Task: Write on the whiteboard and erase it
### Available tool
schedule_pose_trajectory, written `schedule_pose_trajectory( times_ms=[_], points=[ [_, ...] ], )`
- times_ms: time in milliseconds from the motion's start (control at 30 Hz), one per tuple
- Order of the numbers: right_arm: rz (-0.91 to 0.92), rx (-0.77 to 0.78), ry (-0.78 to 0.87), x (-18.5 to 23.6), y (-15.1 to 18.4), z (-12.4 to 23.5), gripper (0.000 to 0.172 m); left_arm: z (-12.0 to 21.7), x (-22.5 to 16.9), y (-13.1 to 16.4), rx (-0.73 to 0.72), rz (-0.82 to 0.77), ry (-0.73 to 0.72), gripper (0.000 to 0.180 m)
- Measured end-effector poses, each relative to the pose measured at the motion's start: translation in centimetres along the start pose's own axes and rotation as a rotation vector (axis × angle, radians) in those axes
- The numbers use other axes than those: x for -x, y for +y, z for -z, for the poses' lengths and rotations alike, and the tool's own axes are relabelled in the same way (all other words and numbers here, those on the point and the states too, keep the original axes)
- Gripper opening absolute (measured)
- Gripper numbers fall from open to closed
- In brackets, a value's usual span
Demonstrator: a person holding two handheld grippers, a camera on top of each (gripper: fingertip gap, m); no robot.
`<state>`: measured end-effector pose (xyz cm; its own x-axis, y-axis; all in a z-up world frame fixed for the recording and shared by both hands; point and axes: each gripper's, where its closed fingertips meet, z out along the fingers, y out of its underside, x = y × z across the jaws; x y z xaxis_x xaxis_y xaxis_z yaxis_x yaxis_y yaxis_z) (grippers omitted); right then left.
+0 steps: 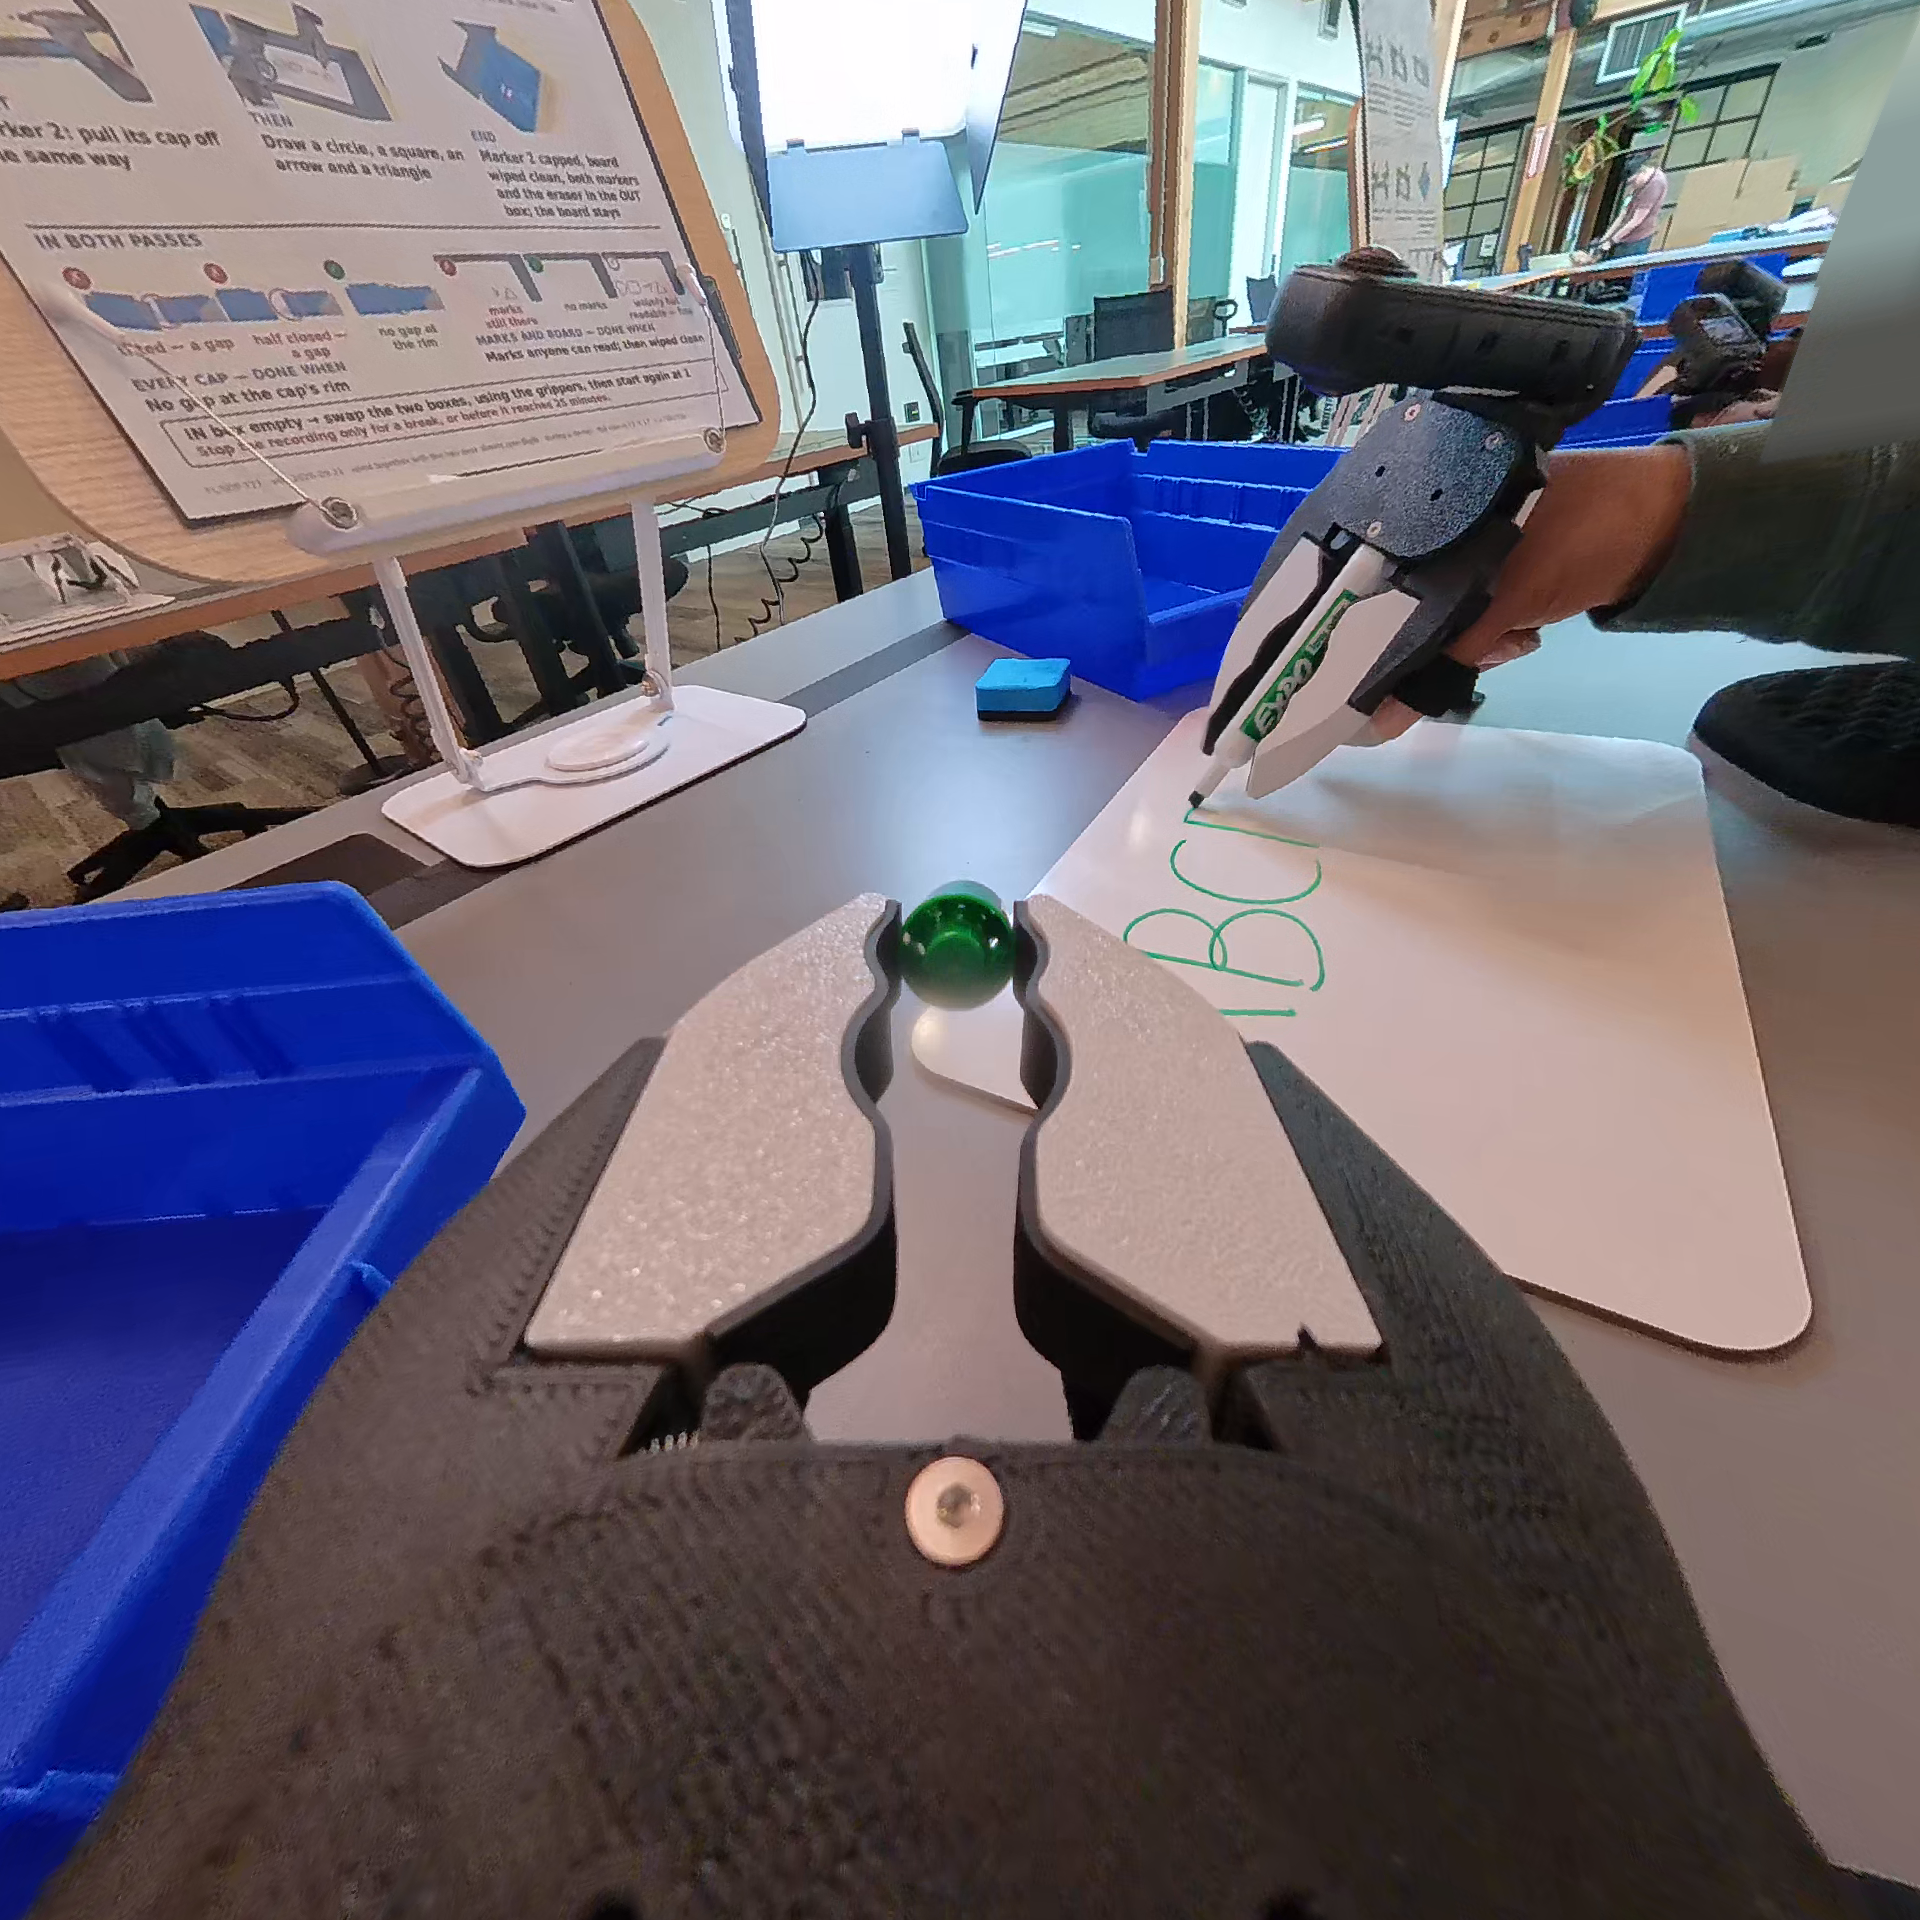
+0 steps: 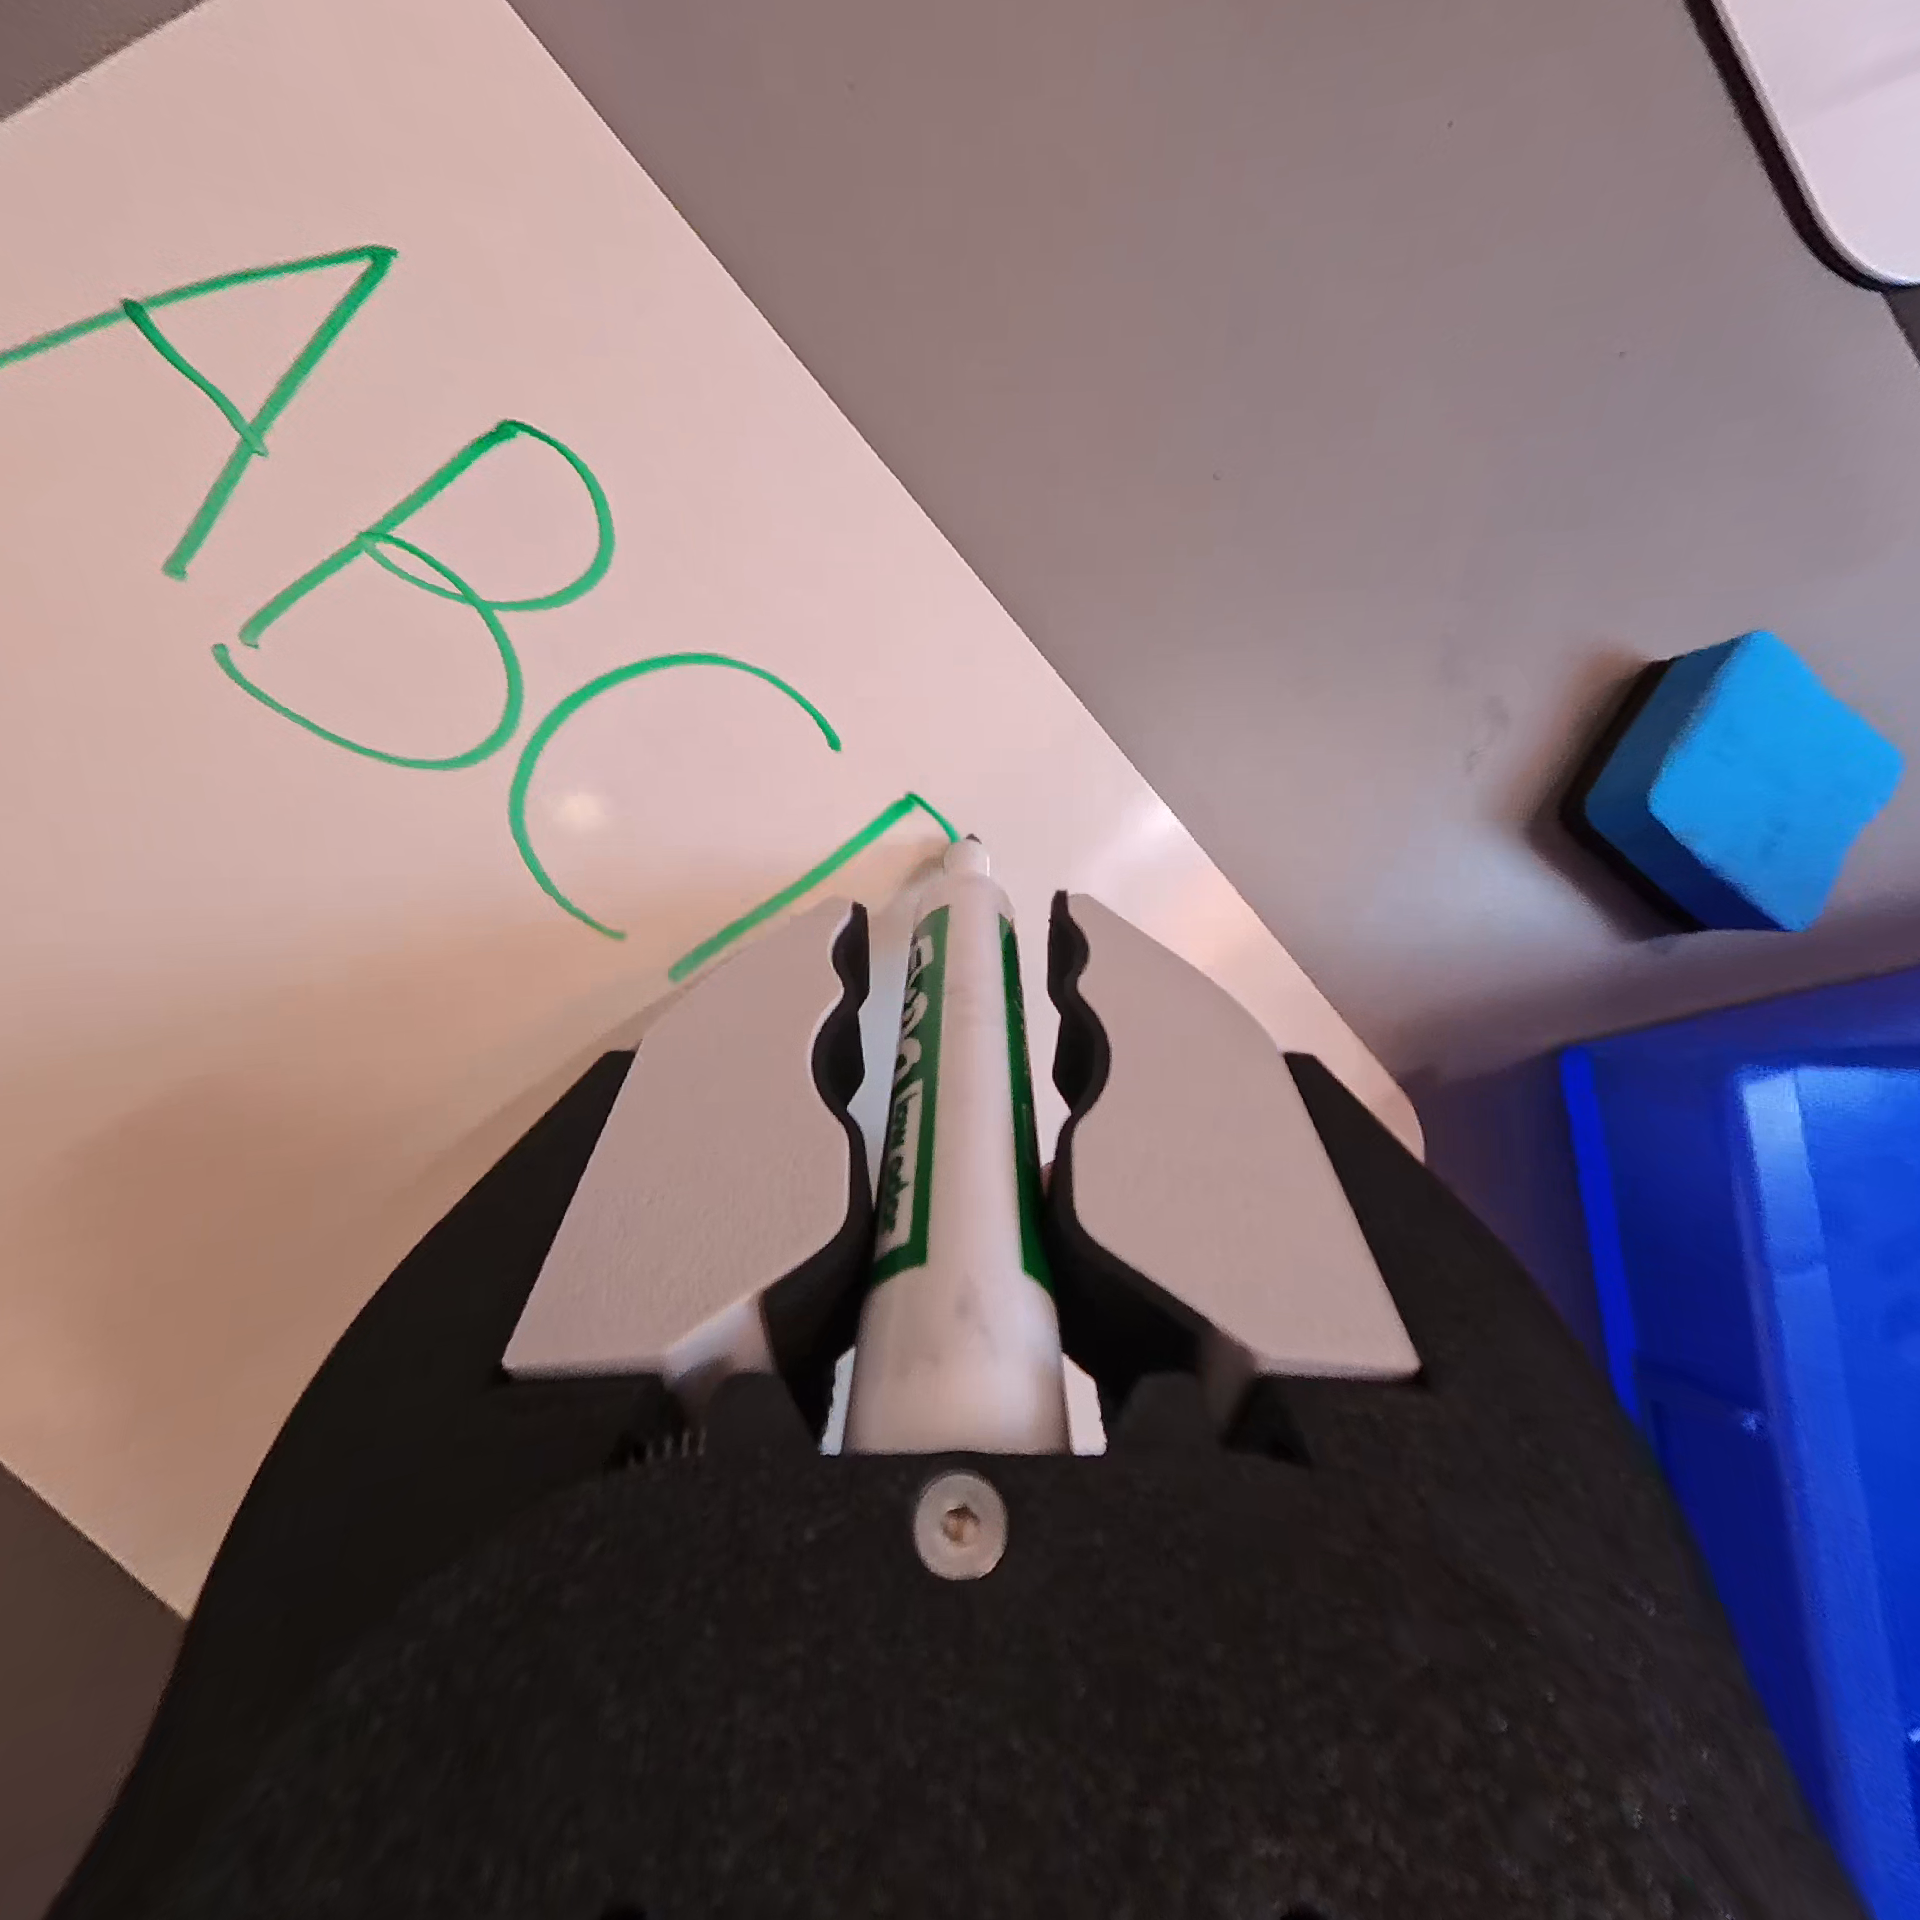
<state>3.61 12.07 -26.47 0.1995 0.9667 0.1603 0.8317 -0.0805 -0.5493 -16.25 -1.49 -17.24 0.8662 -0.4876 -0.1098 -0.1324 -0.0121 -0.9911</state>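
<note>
My left gripper [image 1: 956, 951] is shut on a green marker cap [image 1: 956, 943], held at the fingertips above the near corner of the whiteboard [image 1: 1507, 1039]. My right gripper [image 2: 954, 935] is shut on a white marker with a green label [image 2: 961, 1122]; the marker lies lengthwise between the fingers. Its tip touches the whiteboard [image 2: 312, 987] at the end of a fresh green stroke, beside several green letters [image 2: 416, 582]. In the left wrist view the right gripper [image 1: 1247, 769] holds the marker [image 1: 1288, 675] tilted down onto the board near its far edge.
A blue eraser [image 1: 1023, 688] [image 2: 1745, 779] lies on the grey table beyond the board. One blue bin [image 1: 1122, 561] [image 2: 1766, 1351] stands behind it, another [image 1: 208, 1195] at my left. A white stand [image 1: 592, 769] with an instruction sheet stands at the far left. Across from one pair of fingers to the other is roughly 25 cm. My right gripper is the nearer one to the blue eraser [image 2: 1745, 779]: about 15 cm, against 40 cm.
</note>
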Motion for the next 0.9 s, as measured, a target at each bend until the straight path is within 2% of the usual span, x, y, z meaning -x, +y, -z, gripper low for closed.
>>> schedule_pose_trajectory(
  times_ms=[133,233,433,700,900],
  points=[
    [-0.023,0.026,0.008,-0.2,1.9,1.3,0.035,0.0,0.0,0.1,0.005,-0.006,-0.001,0.02],
    [-0.021,0.032,-0.009,1.2,3.0,2.3,0.034,-0.2,0.0,0.3,0.013,-0.004,0.002,0.02],
    [0.037,-0.01,-0.066,5.0,1.5,2.0,0.035,-0.4,-0.5,0.7,0.032,-0.018,0.016,0.02],
    [-0.063,-0.036,0.043,-0.7,2.6,2.8,0.035,-0.5,-0.4,0.9,0.04,-0.009,0.022,0.02],
    [-0.063,-0.021,0.066,-2.1,2.5,1.2,0.035,-0.5,-0.4,0.9,0.04,-0.016,0.018,0.02]
  ],
)
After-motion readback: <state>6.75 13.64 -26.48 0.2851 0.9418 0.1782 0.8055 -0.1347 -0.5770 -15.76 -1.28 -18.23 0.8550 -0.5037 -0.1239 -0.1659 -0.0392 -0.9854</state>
